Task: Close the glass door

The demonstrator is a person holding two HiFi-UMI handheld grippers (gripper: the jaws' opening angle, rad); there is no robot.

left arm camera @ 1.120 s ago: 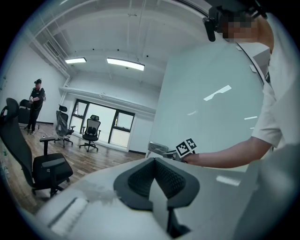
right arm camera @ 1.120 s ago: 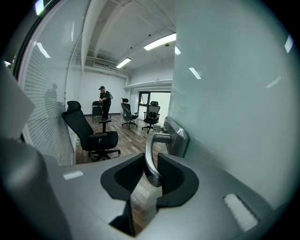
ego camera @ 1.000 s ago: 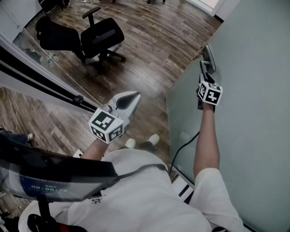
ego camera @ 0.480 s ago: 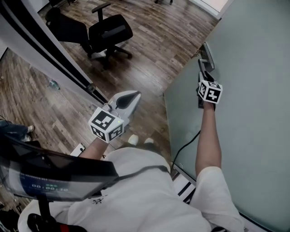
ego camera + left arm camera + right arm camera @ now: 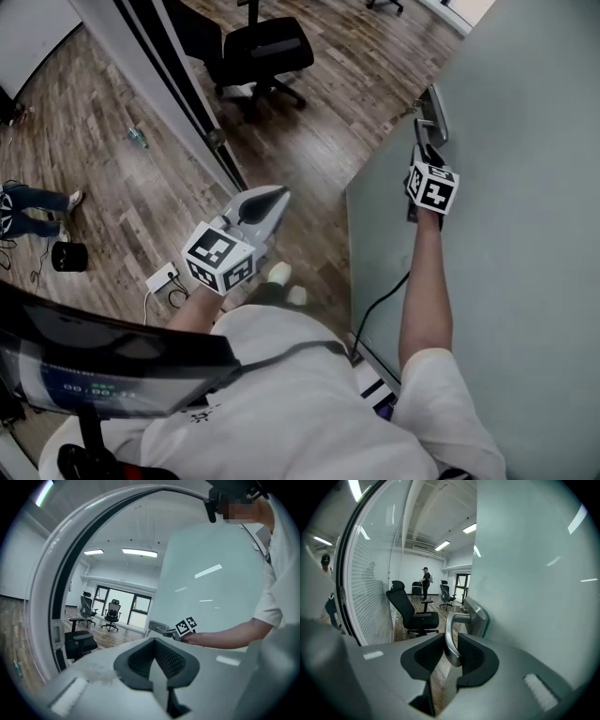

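Note:
The frosted glass door [image 5: 506, 187] fills the right of the head view, standing ajar. Its metal lever handle [image 5: 429, 120] sticks out near the door's free edge. My right gripper [image 5: 421, 148] reaches up to that handle. In the right gripper view the lever [image 5: 451, 641] runs down between both pads and the jaws are shut on it, below the handle's plate [image 5: 476, 615]. My left gripper [image 5: 270, 197] hovers over the wooden floor left of the door, shut with nothing in it. In the left gripper view that gripper [image 5: 154, 643] faces the door [image 5: 211, 578] and the right gripper's marker cube [image 5: 186, 625].
A dark door frame with a glass wall [image 5: 178, 84] runs diagonally at upper left. A black office chair [image 5: 267, 52] stands beyond it. A power strip [image 5: 161, 278], a bottle [image 5: 138, 138] and another person's legs [image 5: 33, 202] are on the floor at left. Someone stands far off [image 5: 425, 579].
The frame, glass wall and chair have slid right and nearer to the door's edge as the door swings with me. My right gripper stays on the handle; the left keeps its pose.

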